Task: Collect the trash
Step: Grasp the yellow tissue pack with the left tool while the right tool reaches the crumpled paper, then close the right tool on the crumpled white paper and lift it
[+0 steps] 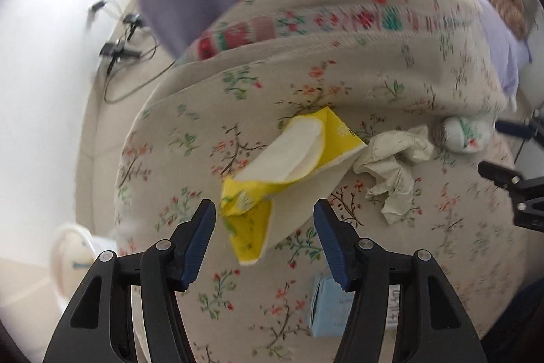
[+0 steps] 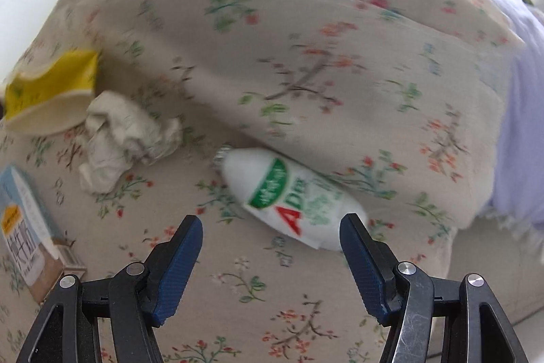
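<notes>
Left wrist view: left gripper [image 1: 265, 210] jaws apart, nothing held. Yellow tissue pack [image 1: 289, 165] sits just ahead between the fingers, crumpled tissue [image 1: 394, 162] ahead-right, blue carton [image 1: 328, 308] partly hidden behind the right finger. All on floral bedding [image 1: 425, 84]; far edge blurred.

Right wrist view: right gripper [image 2: 272, 223] jaws apart, empty. White bottle [image 2: 289, 196] lies ahead, its base touching the right fingertip, label smeared by blur. Carton [image 2: 23, 233] cut off at left.

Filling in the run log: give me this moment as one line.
left hand-held gripper: open, at yellow wrapper | right hand-held gripper: open, near white bottle | crumpled tissue: on bed | nothing held
</notes>
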Motion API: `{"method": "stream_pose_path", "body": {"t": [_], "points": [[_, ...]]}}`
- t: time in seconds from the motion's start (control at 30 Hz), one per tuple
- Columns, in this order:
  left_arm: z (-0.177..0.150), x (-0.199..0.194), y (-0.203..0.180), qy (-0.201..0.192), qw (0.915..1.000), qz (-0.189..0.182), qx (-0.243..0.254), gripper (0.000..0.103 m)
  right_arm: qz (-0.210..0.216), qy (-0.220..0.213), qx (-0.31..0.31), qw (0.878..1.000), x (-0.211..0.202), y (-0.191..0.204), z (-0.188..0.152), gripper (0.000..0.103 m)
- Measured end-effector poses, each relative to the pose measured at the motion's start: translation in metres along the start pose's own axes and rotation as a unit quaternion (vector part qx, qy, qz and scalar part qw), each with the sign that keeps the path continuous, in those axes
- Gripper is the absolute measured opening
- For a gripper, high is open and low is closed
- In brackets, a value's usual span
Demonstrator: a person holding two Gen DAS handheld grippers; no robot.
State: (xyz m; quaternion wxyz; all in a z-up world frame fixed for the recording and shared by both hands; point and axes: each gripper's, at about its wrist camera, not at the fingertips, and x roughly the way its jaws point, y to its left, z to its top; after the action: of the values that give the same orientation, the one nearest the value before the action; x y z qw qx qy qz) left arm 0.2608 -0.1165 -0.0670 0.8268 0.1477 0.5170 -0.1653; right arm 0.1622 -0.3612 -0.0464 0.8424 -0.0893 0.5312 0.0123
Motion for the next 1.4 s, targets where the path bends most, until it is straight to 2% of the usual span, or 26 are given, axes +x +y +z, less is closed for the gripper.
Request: {"method": "stream_pose_path", "body": {"t": [0.17, 0.23, 0.27, 0.3, 0.33, 0.37, 0.57, 0.67, 0.77, 0.9, 0.97, 1.03, 1.1, 1.3, 1.33, 1.37, 1.4], "points": [[0.003, 0.014, -0.015, 0.000, 0.9982, 0.034, 0.048, 0.062, 0.025, -0.014, -0.033, 0.999, 0.001, 0.023, 0.012, 0.071], [0.006, 0.017, -0.013, -0.004, 0.9983, 0.031, 0.050, 0.049, 0.037, -0.017, -0.042, 0.998, 0.002, 0.031, 0.016, 0.071], [0.007, 0.018, -0.011, 0.000, 0.9987, 0.025, 0.045, 0.033, 0.040, -0.018, -0.047, 0.998, 0.004, 0.035, 0.018, 0.071], [0.009, 0.020, -0.007, 0.005, 0.9991, 0.019, 0.038, 0.022, 0.043, -0.018, -0.051, 0.998, 0.005, 0.039, 0.020, 0.071], [0.010, 0.021, -0.003, 0.012, 0.9995, 0.008, 0.029, 0.021, 0.049, -0.019, -0.055, 0.997, 0.007, 0.043, 0.023, 0.071], [0.011, 0.022, 0.000, 0.018, 0.9996, -0.005, 0.022, 0.019, 0.054, -0.019, -0.057, 0.997, 0.009, 0.046, 0.025, 0.071], [0.009, 0.017, 0.000, 0.012, 0.9991, -0.025, 0.033, 0.016, 0.081, -0.015, -0.060, 0.995, 0.031, 0.056, 0.041, 0.070], [0.010, 0.010, 0.003, 0.007, 0.9989, -0.034, 0.030, 0.016, 0.085, -0.007, -0.065, 0.994, 0.041, 0.061, 0.045, 0.064], [0.011, 0.006, 0.005, 0.007, 0.9990, -0.037, 0.023, 0.016, 0.097, -0.005, -0.073, 0.993, 0.045, 0.068, 0.046, 0.051], [0.008, -0.003, 0.014, 0.010, 0.9992, -0.039, 0.005, 0.015, 0.105, -0.002, -0.086, 0.991, 0.047, 0.087, 0.043, 0.049], [0.005, -0.011, 0.020, 0.007, 0.9990, -0.044, -0.010, 0.015, 0.109, -0.006, -0.082, 0.991, 0.046, 0.085, 0.045, 0.049], [0.002, -0.020, 0.030, 0.005, 0.9987, -0.043, -0.026, 0.015, 0.115, -0.009, -0.072, 0.991, 0.042, 0.082, 0.046, 0.055], [-0.003, -0.027, 0.039, 0.004, 0.9985, -0.039, -0.039, 0.015, 0.112, -0.014, -0.071, 0.991, 0.039, 0.080, 0.043, 0.071], [-0.016, -0.028, 0.059, 0.011, 0.9968, -0.034, -0.071, 0.015, 0.107, 0.005, -0.092, 0.990, 0.053, 0.105, 0.034, 0.073], [-0.020, -0.030, 0.062, 0.011, 0.9965, -0.034, -0.076, 0.015, 0.098, 0.009, -0.105, 0.990, 0.058, 0.113, 0.033, 0.070], [-0.023, -0.033, 0.066, 0.010, 0.9961, -0.036, -0.081, 0.015, 0.092, 0.010, -0.113, 0.989, 0.063, 0.120, 0.034, 0.047], [-0.025, -0.036, 0.070, 0.009, 0.9955, -0.038, -0.086, 0.015, 0.091, 0.016, -0.118, 0.989, 0.065, 0.124, 0.035, 0.015]]}}
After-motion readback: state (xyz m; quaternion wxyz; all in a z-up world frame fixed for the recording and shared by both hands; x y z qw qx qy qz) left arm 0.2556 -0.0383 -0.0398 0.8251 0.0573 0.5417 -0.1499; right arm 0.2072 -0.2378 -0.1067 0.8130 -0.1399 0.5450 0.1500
